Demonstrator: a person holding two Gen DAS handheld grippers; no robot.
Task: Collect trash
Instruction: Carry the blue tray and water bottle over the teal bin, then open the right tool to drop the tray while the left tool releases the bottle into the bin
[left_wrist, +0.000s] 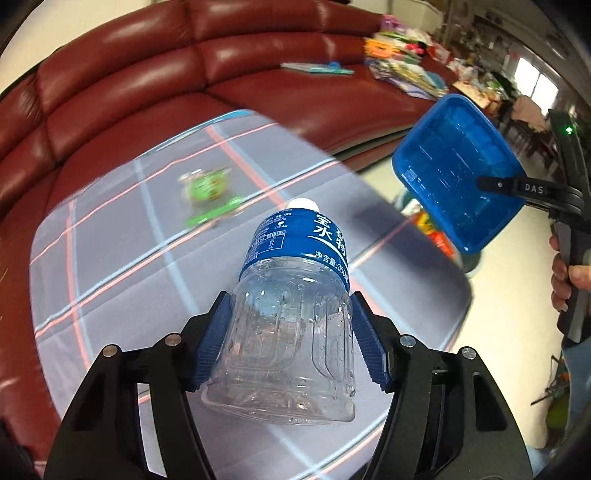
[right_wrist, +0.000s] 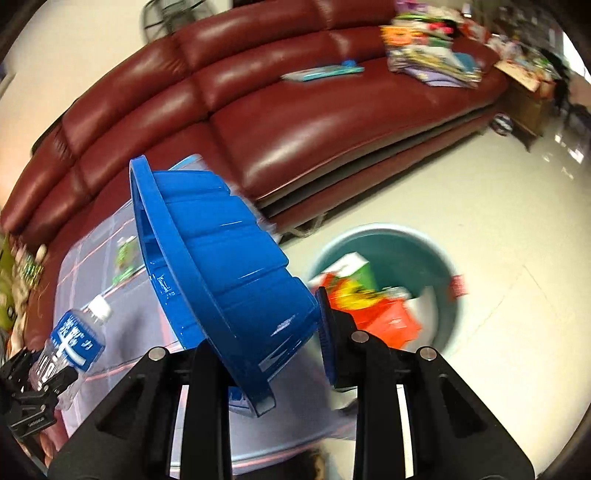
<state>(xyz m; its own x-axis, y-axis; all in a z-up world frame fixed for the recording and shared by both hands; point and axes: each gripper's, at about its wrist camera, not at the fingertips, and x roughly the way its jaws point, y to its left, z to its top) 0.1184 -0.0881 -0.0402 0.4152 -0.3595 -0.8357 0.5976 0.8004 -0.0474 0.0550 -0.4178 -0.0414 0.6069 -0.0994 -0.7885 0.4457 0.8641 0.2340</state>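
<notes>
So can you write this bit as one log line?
left claw: shut on water bottle | right claw: shut on blue tray | trash bin: on floor, holds wrappers

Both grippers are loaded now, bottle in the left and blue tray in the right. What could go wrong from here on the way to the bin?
1. The left gripper clamps the bottle low, near its base, so the top-heavy end could pivot or slip out.
2. The right gripper pinches only the blue tray's rim; the tilted tray could twist loose.
3. The bin already holds packaging, so the tray may not drop in fully.
</notes>
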